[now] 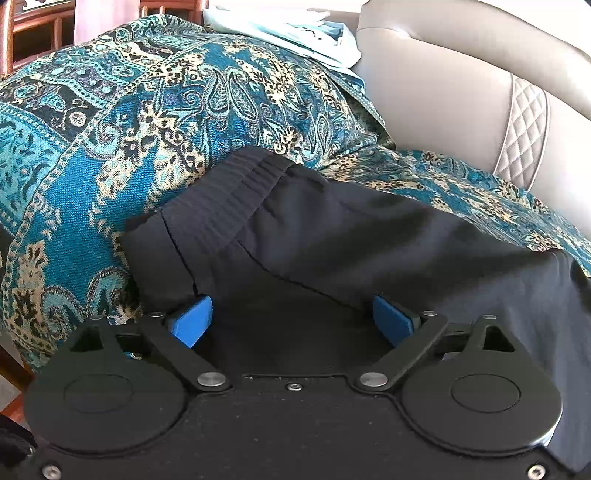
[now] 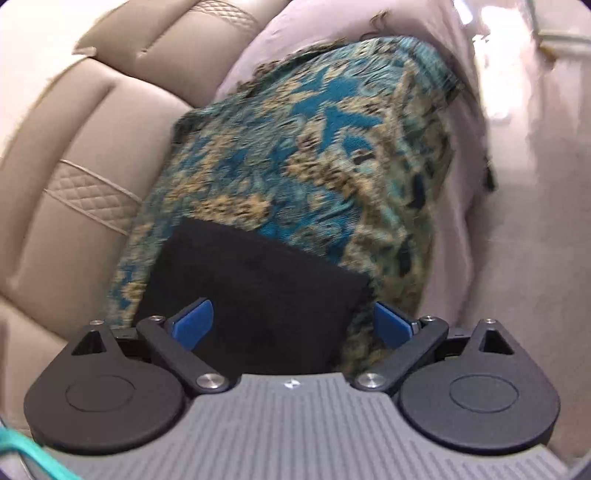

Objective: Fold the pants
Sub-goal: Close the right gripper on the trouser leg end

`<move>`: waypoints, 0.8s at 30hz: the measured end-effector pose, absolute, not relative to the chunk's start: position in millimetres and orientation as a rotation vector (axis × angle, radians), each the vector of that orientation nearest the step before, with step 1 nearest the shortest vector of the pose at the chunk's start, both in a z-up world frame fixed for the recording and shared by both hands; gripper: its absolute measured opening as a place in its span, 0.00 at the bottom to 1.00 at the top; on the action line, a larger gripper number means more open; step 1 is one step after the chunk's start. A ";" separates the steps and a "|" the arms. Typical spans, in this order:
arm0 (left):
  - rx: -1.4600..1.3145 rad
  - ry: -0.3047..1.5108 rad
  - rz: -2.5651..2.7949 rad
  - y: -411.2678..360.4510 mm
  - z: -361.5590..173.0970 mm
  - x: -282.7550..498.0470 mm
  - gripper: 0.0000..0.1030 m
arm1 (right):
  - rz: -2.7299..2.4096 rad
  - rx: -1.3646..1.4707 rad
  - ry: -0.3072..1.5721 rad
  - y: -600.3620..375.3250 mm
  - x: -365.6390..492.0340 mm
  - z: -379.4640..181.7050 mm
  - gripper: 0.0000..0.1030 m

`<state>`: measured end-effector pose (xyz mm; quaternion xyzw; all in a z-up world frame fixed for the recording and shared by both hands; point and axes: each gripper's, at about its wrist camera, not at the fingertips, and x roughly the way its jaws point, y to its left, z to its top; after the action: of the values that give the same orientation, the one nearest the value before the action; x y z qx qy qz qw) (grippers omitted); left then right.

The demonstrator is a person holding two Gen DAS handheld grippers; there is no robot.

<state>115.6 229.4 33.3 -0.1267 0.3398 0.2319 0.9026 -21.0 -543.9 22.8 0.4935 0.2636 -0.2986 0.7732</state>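
Note:
Dark navy pants (image 1: 332,236) lie on a teal and gold patterned throw (image 1: 147,110), with the ribbed elastic waistband (image 1: 236,184) turned toward the far left. My left gripper (image 1: 291,321) stands open just above the near part of the cloth; its blue pads (image 1: 192,319) are wide apart and press on nothing. In the right wrist view, which is blurred, a flat dark end of the pants (image 2: 255,291) rests on the same throw (image 2: 314,166). My right gripper (image 2: 293,323) is open over it, its blue pads (image 2: 391,325) apart on either side.
A beige leather sofa back with a quilted band (image 1: 524,125) rises behind the throw. Pale folded laundry (image 1: 288,29) lies at the far end of the seat. A pink cloth (image 2: 517,184) covers the sofa to the right. Wooden chair frames (image 1: 33,26) stand at the far left.

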 end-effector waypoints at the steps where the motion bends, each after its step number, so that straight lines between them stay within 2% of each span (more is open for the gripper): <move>1: -0.263 0.702 0.481 229.2 33.4 115.8 0.92 | -0.628 1.077 0.560 -543.4 -20.8 22.2 0.95; 6: -0.261 0.701 0.481 230.1 33.3 115.6 0.92 | -0.607 1.056 0.566 -539.4 -15.7 23.5 0.89; 14: -0.261 0.701 0.480 230.7 33.4 115.6 0.92 | -0.528 1.067 0.561 -530.9 -18.8 28.6 0.65; 21: -0.262 0.700 0.479 231.7 33.6 115.5 0.92 | -0.553 0.950 0.590 -523.4 -0.8 32.1 0.65; 24: -0.262 0.700 0.478 231.8 33.5 115.4 0.92 | -0.556 0.892 0.597 -519.2 7.7 34.0 0.58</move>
<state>115.4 231.8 33.5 -0.1268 0.3387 0.2314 0.9031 7.7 -519.2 34.0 0.4192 0.2805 -0.2613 0.8230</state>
